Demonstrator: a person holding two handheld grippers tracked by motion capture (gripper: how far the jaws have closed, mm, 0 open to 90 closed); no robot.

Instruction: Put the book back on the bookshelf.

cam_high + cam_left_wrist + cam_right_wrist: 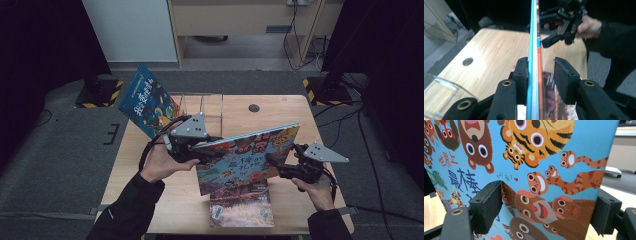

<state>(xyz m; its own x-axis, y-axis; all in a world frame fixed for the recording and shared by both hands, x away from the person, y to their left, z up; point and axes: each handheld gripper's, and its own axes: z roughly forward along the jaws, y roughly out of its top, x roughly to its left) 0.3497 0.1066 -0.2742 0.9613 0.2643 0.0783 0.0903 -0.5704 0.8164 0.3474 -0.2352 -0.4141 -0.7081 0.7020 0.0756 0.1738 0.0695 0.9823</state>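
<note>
Up above the wooden table (145,200), a blue picture book (247,157) with cartoon animals on its cover hangs tilted between two hand-held grippers. At the book's left edge the left gripper (200,150) has its jaws on either side of the book; in the left gripper view the book's edge (534,75) runs up between the two black pads, the left pad close against the blue cover and the right pad (564,80) standing apart from it with a gap, so this gripper is spread and not pinching. At the book's right edge the right gripper (275,165) reaches in; in the right gripper view the cover (529,170) sits between its jaws, with one pad (486,205) lying against the printed face, though whether the pads press on it cannot be told. Below the raised book a second book (241,210) lies flat on the table near the person's edge. A third blue book (147,100) leans at the table's far left corner beside a clear rack (202,107).
</note>
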